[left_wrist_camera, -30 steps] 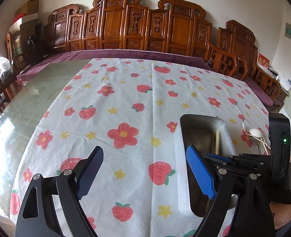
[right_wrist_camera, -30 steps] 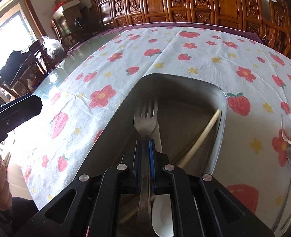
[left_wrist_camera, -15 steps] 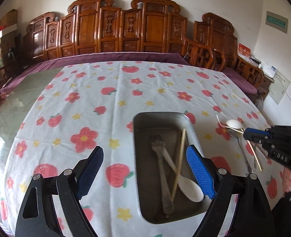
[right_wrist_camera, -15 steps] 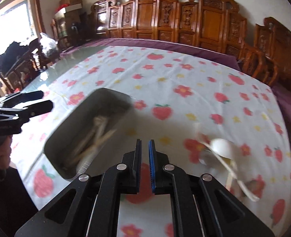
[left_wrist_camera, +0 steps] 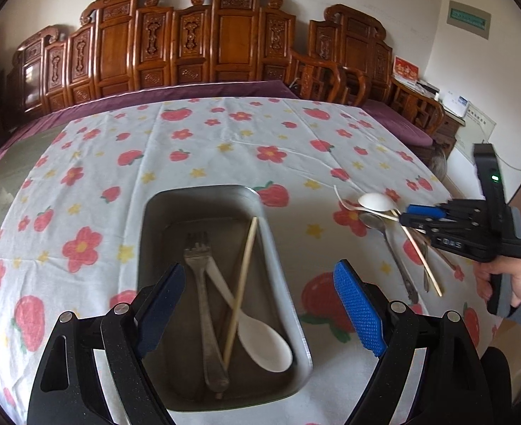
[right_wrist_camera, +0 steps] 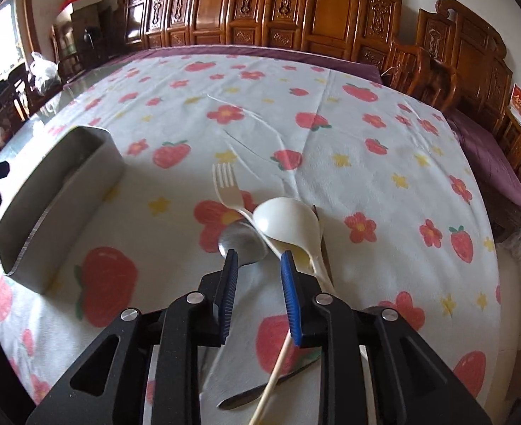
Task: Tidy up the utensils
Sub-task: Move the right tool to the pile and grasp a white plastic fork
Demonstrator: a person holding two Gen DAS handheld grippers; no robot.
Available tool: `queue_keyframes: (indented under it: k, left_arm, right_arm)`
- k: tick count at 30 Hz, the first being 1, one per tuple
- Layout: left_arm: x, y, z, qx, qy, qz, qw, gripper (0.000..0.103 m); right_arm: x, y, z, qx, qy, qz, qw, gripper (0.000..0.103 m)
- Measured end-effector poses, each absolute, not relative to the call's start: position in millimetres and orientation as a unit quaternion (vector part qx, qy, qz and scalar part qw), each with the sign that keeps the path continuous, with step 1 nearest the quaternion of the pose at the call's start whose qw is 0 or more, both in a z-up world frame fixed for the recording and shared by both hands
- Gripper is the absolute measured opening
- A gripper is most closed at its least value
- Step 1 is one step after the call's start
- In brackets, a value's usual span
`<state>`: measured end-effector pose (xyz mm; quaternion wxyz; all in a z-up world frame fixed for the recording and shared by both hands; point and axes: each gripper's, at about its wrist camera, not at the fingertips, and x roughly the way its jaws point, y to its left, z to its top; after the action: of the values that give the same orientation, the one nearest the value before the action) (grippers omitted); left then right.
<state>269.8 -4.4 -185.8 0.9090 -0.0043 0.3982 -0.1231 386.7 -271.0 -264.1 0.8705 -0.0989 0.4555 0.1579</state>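
A metal tray (left_wrist_camera: pixel 196 191) on the flowered cloth holds a metal fork (left_wrist_camera: pixel 200 294), a white spoon (left_wrist_camera: pixel 264 347) and a chopstick (left_wrist_camera: pixel 242 276). My left gripper (left_wrist_camera: pixel 260 269) hangs open over the tray's near end with nothing in it. To the tray's right lies a loose pile: a white plastic fork (right_wrist_camera: pixel 225 184), a white spoon (right_wrist_camera: pixel 285 221), a metal spoon (right_wrist_camera: pixel 241 241) and a chopstick (right_wrist_camera: pixel 278 364). My right gripper (right_wrist_camera: pixel 258 258) is just above this pile. Its jaws are opening and nothing is gripped between them; the metal spoon's bowl lies below the gap.
The tray (right_wrist_camera: pixel 48 212) stands left of the pile with a strip of bare cloth between them. Carved wooden chairs (left_wrist_camera: pixel 225 42) line the table's far side. The table's right edge (right_wrist_camera: pixel 501 283) is close to the pile. A person's hand (left_wrist_camera: pixel 511 279) holds the right gripper.
My right gripper let go of the metal fork in the tray, swung right to the loose pile and began to part its jaws. My left gripper moved right, over the tray.
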Motion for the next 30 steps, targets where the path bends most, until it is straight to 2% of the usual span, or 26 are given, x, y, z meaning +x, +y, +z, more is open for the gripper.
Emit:
queue_keyframes:
  k: [20, 25, 30]
  left_arm:
    - [262, -28, -189, 0.021, 0.397, -0.140, 0.907, 0.082]
    - [261, -28, -189, 0.022, 0.396, -0.141, 0.907, 0.083]
    - [261, -33, -188, 0.028, 0.394, -0.143, 0.907, 0.082]
  right_arm:
    - [425, -257, -291, -0.187, 0.505, 0.141, 0.831, 0.027]
    - [424, -253, -289, -0.187, 0.505, 0.152, 0.828, 0.015]
    - [410, -237, -290, -0.207, 0.504, 0.174, 0.821, 0.011]
